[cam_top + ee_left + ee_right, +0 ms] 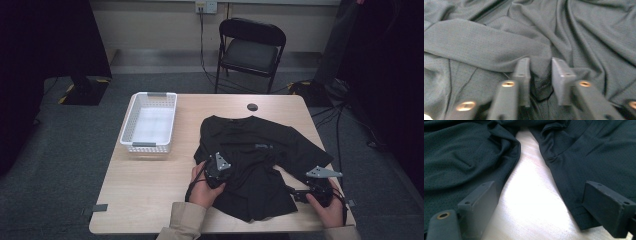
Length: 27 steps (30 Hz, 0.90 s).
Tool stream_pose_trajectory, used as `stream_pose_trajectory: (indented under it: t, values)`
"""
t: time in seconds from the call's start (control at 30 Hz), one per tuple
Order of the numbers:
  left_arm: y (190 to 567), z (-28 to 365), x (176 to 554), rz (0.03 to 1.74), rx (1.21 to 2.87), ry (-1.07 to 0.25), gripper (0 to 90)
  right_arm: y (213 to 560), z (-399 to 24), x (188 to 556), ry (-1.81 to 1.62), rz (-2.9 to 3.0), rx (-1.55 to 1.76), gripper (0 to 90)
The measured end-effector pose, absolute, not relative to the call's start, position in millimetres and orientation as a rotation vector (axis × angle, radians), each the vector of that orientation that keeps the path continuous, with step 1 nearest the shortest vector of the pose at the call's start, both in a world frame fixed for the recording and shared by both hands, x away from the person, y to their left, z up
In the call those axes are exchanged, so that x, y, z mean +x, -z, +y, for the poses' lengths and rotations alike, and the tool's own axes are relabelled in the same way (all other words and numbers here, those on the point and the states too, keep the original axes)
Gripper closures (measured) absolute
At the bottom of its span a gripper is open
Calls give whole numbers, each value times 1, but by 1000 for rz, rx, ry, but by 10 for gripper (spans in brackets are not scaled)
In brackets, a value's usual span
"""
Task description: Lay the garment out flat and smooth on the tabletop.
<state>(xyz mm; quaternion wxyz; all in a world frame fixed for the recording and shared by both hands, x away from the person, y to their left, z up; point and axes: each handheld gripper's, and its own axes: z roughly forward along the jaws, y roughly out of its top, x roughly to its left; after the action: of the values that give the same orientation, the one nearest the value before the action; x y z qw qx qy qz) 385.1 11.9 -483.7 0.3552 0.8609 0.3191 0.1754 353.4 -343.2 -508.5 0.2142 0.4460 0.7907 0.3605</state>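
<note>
a: what is the left claw doing?

b: its jaws are pinched on a fold of the black shirt, low and centre in the left gripper view.

a: and the right claw?

b: released, jaws wide, with bare bench between them and shirt cloth on both sides.

a: where does the shirt lie?

b: on the bench, right of centre in the high view, its length running up the frame, collar farthest, white basket to its left. the left hand is nearer its middle.
</note>
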Motion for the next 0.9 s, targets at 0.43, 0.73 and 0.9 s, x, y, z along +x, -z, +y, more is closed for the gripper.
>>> stream_pose_trajectory:
  t: [0.43, 0.73, 0.9]
  values:
    - [436, 53, 398, 910, 2162, -407, 884, 509, -343, 353, -1001, 2194, 1237, 114]
    - [426, 83, 404, 957, 2164, -479, 876, 509, -343, 353, -1001, 2194, 1237, 114]
    - [419, 93, 402, 968, 2105, -450, 880, 509, -343, 353, -1001, 2194, 1237, 114]
